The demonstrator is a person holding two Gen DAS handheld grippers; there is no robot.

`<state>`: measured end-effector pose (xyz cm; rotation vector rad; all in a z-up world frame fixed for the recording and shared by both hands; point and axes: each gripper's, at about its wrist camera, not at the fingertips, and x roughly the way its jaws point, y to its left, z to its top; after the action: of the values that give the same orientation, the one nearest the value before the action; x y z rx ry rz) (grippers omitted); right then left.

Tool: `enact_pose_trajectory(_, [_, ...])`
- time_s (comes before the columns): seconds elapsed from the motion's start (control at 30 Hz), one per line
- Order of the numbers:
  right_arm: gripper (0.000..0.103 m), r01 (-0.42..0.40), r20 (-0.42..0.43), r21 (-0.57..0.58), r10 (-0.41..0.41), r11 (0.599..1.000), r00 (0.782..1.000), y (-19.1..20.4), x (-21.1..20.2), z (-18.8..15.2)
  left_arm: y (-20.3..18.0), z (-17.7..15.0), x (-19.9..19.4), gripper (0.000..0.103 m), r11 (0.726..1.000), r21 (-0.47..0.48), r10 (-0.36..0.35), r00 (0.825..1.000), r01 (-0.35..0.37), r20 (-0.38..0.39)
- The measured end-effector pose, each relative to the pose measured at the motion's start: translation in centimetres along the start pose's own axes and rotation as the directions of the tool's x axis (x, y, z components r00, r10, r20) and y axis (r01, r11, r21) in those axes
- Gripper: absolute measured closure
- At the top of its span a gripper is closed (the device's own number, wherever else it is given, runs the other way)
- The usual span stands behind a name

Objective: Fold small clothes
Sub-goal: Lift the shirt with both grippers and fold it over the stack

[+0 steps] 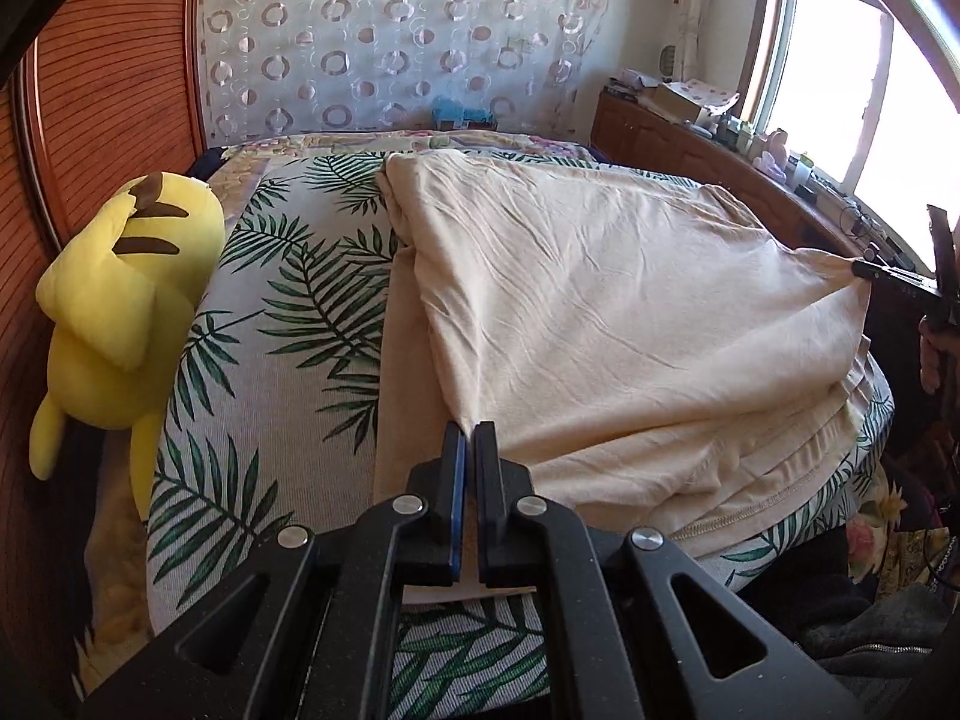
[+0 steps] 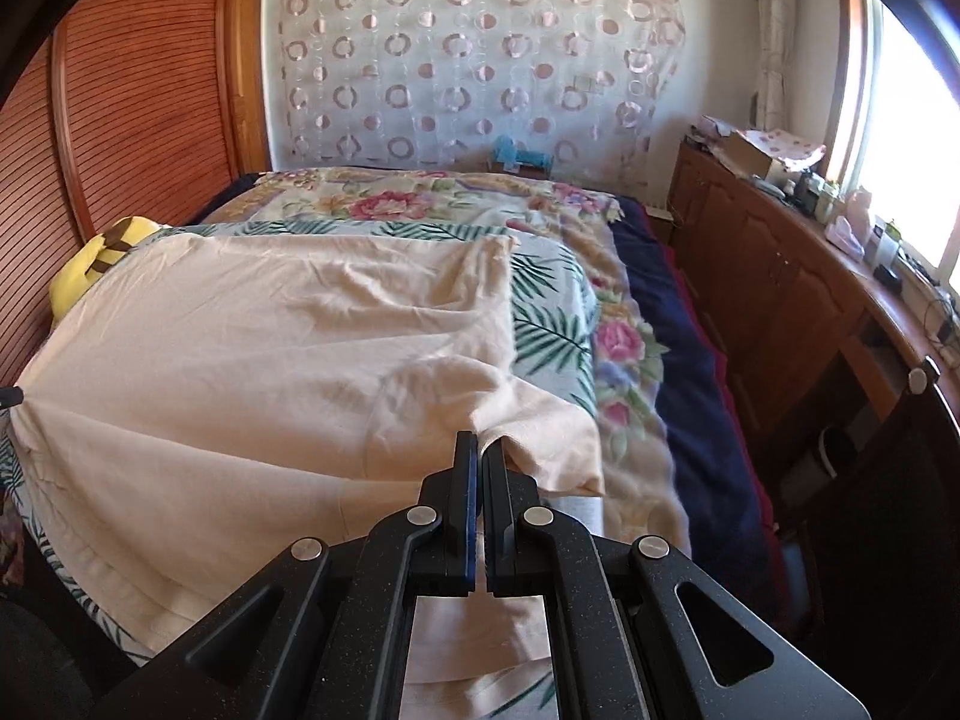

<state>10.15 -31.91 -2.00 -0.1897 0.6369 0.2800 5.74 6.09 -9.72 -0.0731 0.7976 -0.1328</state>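
A cream garment (image 1: 600,312) lies spread over the leaf-print sheet (image 1: 288,312) on the bed. My left gripper (image 1: 470,427) is shut on the garment's near left corner and holds it pulled taut. My right gripper (image 2: 480,441) is shut on the garment (image 2: 270,348) at its near right corner. The right gripper's tip (image 1: 870,269) shows in the left wrist view, pinching the cloth's right corner. The left gripper's tip (image 2: 9,397) shows at the far left of the right wrist view. A layer of the cloth is lifted between both grippers over the lower layers.
A yellow plush toy (image 1: 120,312) lies at the bed's left edge against the wooden wardrobe (image 1: 108,96). A floral blanket (image 2: 624,360) and navy cover (image 2: 690,372) lie to the right. A wooden cabinet (image 2: 780,276) with clutter runs under the window.
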Motion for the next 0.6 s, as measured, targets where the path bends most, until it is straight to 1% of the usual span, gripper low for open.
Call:
enact_pose_trajectory(0.13, [0.102, -0.031, 0.062, -0.019, 0.032, 0.999, 0.998, 0.7, -1.8, 1.5, -0.3, -0.5, -0.5, 0.100, 1.000, 0.009, 0.003, 1.000, -0.003, 0.005])
enact_pose_trajectory(0.23, [0.102, -0.023, 0.123, -0.011, 0.024, 1.000, 0.992, 0.3, -4.0, 2.2, -0.7, -0.7, -0.7, 0.100, 1.000, 0.022, 0.021, 1.000, -0.021, 0.009])
enact_pose_trajectory(0.33, [0.102, -0.008, 0.142, 0.013, 0.006, 1.000, 0.990, -0.4, -5.3, 1.2, -0.4, -0.8, -0.8, 0.100, 1.000, 0.014, 0.021, 1.000, -0.021, 0.012])
enact_pose_trajectory(0.4, [0.102, 0.001, 0.119, 0.034, -0.005, 0.999, 0.993, -0.9, -5.3, -0.2, 0.0, -0.9, -0.7, 0.100, 1.000, 0.010, 0.026, 1.000, -0.026, 0.012])
enact_pose_trajectory(0.43, [0.102, 0.004, 0.092, 0.046, -0.008, 0.999, 0.996, -1.3, -4.7, -1.0, 0.1, -0.9, -0.7, 0.100, 1.000, 0.007, 0.026, 1.000, -0.026, 0.012])
enact_pose_trajectory(0.5, [0.102, 0.011, 0.038, 0.062, -0.014, 0.998, 0.999, -0.7, -3.6, -2.6, 0.2, -0.9, -0.6, 0.099, 1.000, 0.003, 0.026, 1.000, -0.026, 0.011])
enact_pose_trajectory(0.6, [0.102, 0.008, -0.032, 0.083, -0.005, 0.997, 0.999, -0.6, -1.6, -5.1, 0.3, -0.8, -0.7, 0.099, 1.000, -0.010, 0.016, 1.000, -0.016, 0.021])
